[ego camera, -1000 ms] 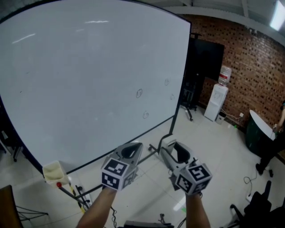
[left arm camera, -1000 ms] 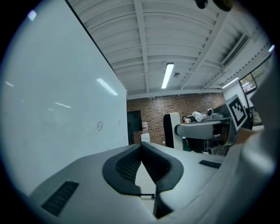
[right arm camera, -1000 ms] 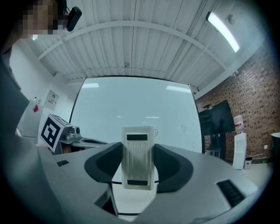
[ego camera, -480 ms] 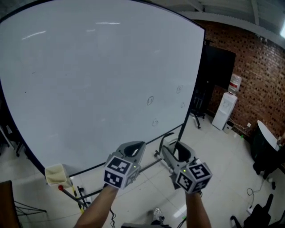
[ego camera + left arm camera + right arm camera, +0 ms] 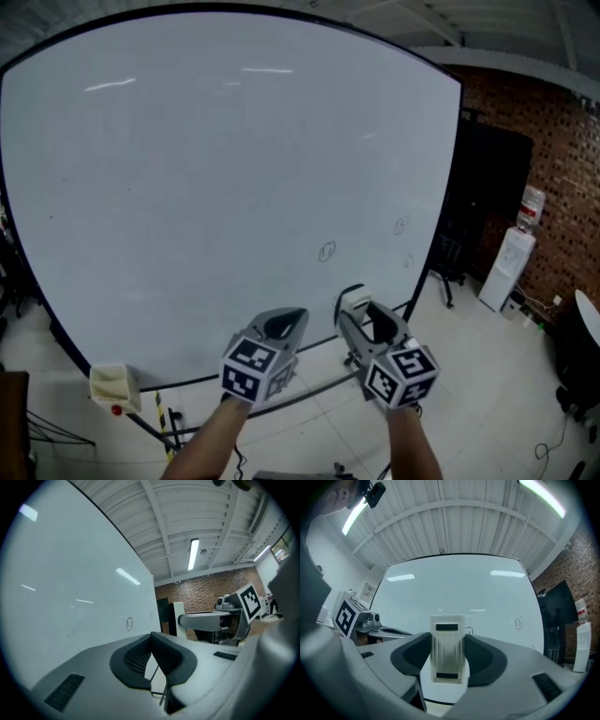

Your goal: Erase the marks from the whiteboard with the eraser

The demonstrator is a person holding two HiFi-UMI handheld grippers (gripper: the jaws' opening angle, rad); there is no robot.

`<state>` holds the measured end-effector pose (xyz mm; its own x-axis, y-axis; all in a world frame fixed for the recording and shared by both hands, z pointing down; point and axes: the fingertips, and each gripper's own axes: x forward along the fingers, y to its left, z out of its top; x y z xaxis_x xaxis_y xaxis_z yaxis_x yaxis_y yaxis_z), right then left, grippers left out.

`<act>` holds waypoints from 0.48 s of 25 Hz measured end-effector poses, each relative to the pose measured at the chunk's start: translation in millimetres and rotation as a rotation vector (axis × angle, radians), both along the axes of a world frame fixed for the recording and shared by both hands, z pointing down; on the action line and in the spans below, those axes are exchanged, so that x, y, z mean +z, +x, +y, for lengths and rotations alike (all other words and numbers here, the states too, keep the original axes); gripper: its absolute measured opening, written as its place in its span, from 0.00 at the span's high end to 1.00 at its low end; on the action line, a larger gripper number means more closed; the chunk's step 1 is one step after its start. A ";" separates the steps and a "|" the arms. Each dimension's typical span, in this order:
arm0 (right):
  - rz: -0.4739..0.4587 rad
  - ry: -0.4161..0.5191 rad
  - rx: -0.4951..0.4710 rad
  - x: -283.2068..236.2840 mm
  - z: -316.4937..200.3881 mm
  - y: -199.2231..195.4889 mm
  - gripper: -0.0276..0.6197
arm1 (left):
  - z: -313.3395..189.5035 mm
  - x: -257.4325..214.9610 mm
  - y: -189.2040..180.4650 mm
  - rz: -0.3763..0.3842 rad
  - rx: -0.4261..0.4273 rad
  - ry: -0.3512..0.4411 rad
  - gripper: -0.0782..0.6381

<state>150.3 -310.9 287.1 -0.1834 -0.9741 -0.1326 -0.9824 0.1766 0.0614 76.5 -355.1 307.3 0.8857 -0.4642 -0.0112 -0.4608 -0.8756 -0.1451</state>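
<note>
The big whiteboard (image 5: 187, 187) fills the head view, with small pen marks (image 5: 326, 250) low on its right side and two more marks (image 5: 399, 225) nearer the right edge. My right gripper (image 5: 354, 302) is shut on a white eraser (image 5: 352, 297), held a little in front of the board's lower edge. In the right gripper view the eraser (image 5: 449, 651) stands upright between the pads, and a mark (image 5: 519, 622) shows beyond it. My left gripper (image 5: 292, 319) sits beside it on the left. Its pads (image 5: 140, 656) meet with nothing between them.
A yellowish cloth (image 5: 112, 384) and a red-capped pen (image 5: 115, 410) rest at the board's lower left. The board's stand legs (image 5: 309, 389) cross the tiled floor. To the right are a black screen (image 5: 492, 187), a water dispenser (image 5: 514, 255) and a brick wall (image 5: 562, 141).
The view has swung left and closer to the board. The marks and the room's right side slid rightward. Both grippers kept their places, and the eraser stayed held.
</note>
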 end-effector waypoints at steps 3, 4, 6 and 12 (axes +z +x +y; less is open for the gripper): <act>0.000 0.006 -0.009 -7.8 -21.4 19.9 0.60 | -15.7 -4.1 15.6 -0.004 -0.042 0.009 0.90; 0.001 0.008 -0.014 -9.8 -28.3 26.1 0.60 | -20.2 -6.1 20.0 -0.002 -0.057 0.012 0.90; 0.005 0.014 -0.038 -13.3 -43.0 35.9 0.60 | -29.2 -9.7 26.5 0.004 -0.091 0.015 0.90; 0.008 0.014 -0.124 -17.4 -82.3 58.1 0.60 | -50.9 -8.9 37.7 0.001 -0.201 0.003 0.90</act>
